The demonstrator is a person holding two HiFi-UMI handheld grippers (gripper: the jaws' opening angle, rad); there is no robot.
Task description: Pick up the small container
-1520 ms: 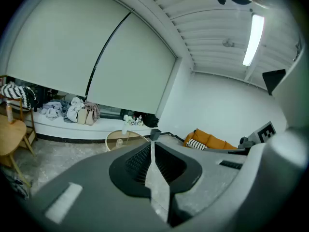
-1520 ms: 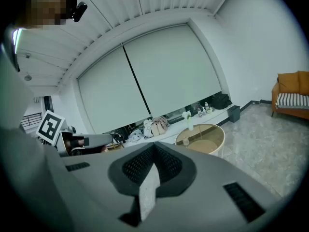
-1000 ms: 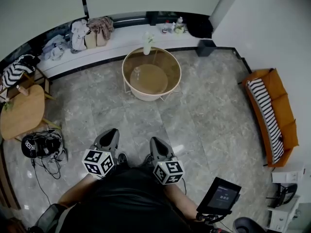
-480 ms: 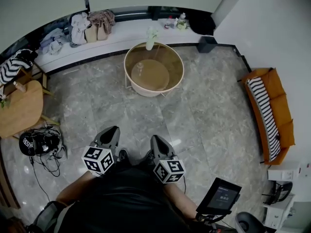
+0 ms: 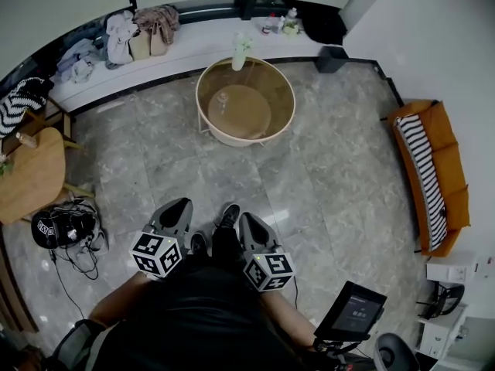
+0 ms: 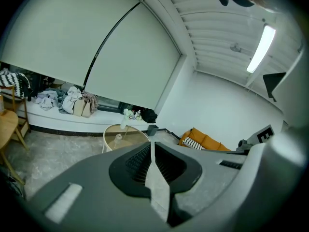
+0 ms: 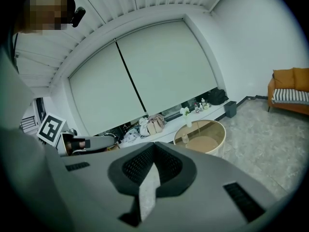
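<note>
Currently: left gripper (image 5: 178,207) and right gripper (image 5: 245,222) closed, empty; we risk toppling the small container (image 5: 223,97), upper centre, unless jaws open.

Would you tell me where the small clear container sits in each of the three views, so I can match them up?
Head view: the small container is upper centre, on the round table, left of its middle.
Left gripper view: the container is left of centre, on that table.
Right gripper view: the container is right of centre, below mid-height.
Shared landmark: the white vase at the table's far rim.
</note>
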